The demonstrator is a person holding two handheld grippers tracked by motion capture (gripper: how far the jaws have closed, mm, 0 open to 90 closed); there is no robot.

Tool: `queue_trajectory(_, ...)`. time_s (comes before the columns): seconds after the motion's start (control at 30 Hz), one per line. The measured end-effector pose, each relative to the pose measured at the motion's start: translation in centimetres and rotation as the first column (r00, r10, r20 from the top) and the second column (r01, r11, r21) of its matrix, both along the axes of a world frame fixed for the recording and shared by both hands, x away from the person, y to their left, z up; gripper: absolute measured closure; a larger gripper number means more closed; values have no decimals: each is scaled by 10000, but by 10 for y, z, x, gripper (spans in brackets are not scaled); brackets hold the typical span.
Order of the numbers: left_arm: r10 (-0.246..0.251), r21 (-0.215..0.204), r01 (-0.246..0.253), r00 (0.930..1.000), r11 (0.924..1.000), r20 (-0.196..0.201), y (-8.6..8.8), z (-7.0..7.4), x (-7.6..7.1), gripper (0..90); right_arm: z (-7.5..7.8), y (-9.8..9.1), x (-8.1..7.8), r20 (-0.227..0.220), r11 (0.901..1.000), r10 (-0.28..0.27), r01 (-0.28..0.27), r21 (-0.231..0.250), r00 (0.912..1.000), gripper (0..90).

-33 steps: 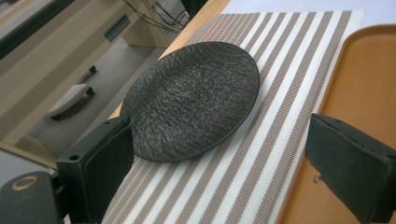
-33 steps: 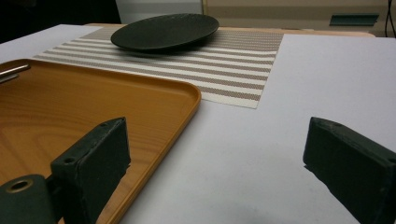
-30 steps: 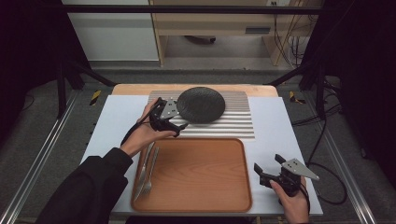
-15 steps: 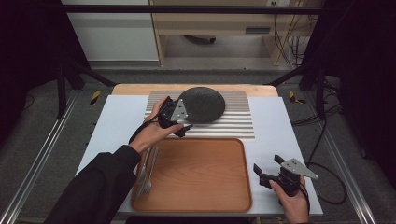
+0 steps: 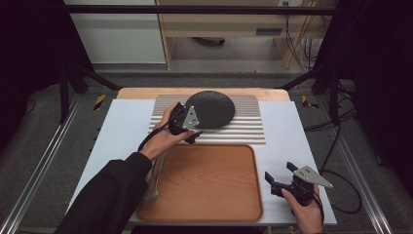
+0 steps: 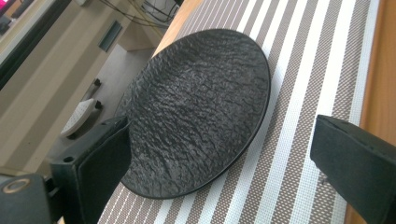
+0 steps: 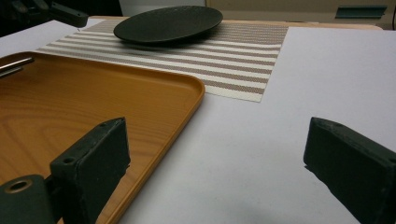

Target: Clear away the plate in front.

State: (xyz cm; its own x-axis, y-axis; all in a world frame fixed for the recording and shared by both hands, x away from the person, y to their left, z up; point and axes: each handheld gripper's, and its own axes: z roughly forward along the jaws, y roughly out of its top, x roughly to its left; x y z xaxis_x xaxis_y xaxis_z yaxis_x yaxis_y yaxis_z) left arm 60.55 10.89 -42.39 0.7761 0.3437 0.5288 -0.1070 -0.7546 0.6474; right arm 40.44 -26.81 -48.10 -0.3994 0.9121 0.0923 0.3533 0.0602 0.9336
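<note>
I have the left gripper (image 5: 191,130) spread wide at the near-left rim of the round, rough-textured black plate (image 5: 210,109), which lies on the striped woven placemat (image 5: 243,131). My right gripper (image 5: 280,178) gapes open, gripping nothing, well right of the placemat's neighbour, the orange wooden tray (image 5: 204,180).

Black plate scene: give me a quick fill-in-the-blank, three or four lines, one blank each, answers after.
1. The black plate lies on the ____ placemat.
2. The left gripper is at the plate's edge with its jaws ____.
3. The wooden tray sits ____ the placemat and the person.
4. The right gripper rests on the white table, on the tray's ____ side in the high view.

Missing words: striped; open; between; right
</note>
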Motion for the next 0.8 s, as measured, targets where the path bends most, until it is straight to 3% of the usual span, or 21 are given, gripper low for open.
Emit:
queue_trajectory(0.2, -206, 476, 204, 9998, 9987, 40, -2, 4, -1, 57, 0, -1, -1, 3, 10000, -58, 58, -9, 10000, 71)
queue_trajectory(0.37, -237, 559, 241, 9997, 9981, -67, -5, 12, 3, 59, 0, -2, -1, 30, 10000, -93, 93, -22, 10000, 71)
queue_trajectory(0.47, -257, 654, 250, 9996, 9975, 91, -9, 15, 6, 71, 2, -2, -3, 91, 9999, -146, 146, 6, 9999, 71)
queue_trajectory(0.7, -305, 882, 282, 9992, 9957, 251, -13, 9, 10, 100, 1, -1, -4, 49, 9998, -172, 172, -38, 9998, 71)
queue_trajectory(0.8, -430, 1048, 403, 9988, 9937, 235, -14, 6, 9, 156, 0, -1, -4, -11, 9998, -215, 215, -53, 9998, 70)
